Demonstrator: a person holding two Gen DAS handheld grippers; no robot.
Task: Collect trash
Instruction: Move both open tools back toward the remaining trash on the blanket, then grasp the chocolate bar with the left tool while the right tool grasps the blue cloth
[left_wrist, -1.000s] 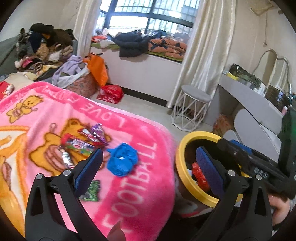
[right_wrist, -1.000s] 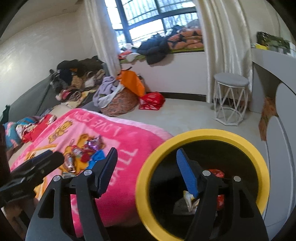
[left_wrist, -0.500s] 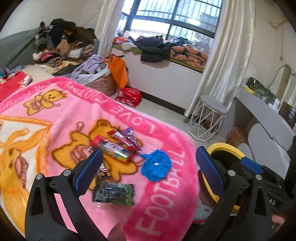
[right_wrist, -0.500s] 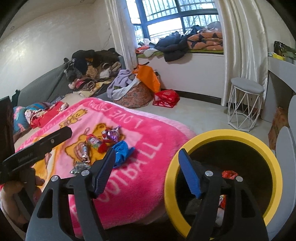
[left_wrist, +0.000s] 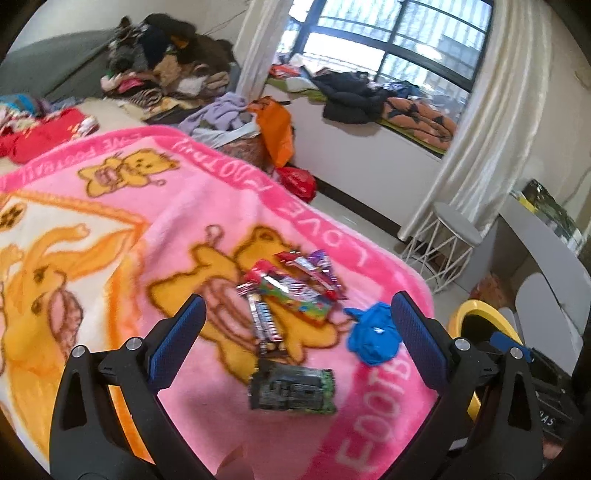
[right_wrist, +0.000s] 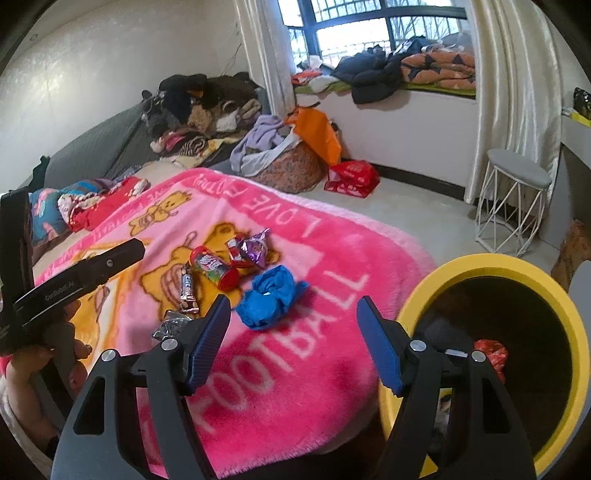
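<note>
left gripper (left_wrist: 295, 328) spread wide, empty | right gripper (right_wrist: 293, 332) likewise | dark-green wrapper (left_wrist: 292, 387) flat, crinkled, on pink blanket (left_wrist: 184, 221)

Black left tool (left_wrist: 295, 314) with blue ribbed pads (left_wrist: 177, 341), silver screws

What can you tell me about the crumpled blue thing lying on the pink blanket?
The crumpled blue thing is a bright blue wad, thin and glossy like plastic film or a glove, bunched into folds with a tail sticking out. It lies loose on the pink blanket, beside the snack wrappers, between them and the yellow-rimmed bin. Nothing grips it.
</note>
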